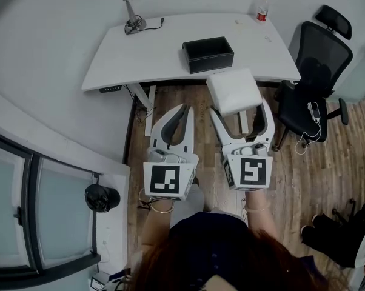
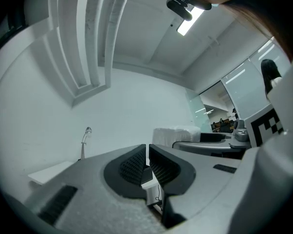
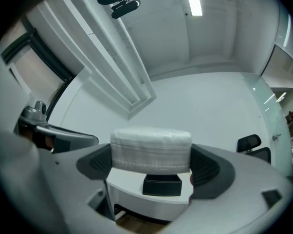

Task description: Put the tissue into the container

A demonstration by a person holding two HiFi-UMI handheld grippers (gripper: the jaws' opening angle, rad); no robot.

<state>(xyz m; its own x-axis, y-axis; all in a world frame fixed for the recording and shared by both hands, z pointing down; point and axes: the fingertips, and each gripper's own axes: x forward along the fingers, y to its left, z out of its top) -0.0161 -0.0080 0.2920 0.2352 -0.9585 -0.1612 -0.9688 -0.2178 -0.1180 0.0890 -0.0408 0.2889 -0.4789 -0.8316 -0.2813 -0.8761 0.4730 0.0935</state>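
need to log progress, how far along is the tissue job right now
Done: the tissue pack is picked up, clamped in the right gripper. In hand: it hangs in the air short of the desk, not yet over the black box. Left: carry it over the box, lower it in, let go. The left gripper is shut and empty.

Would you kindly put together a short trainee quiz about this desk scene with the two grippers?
1. True or false: the right gripper holds the tissue pack.
2. The black container stands on: A the floor, B the white desk, C the chair.
3. Fill in: the jaws of the left gripper are ____, with nothing between them.
Key: 1 true; 2 B; 3 shut.
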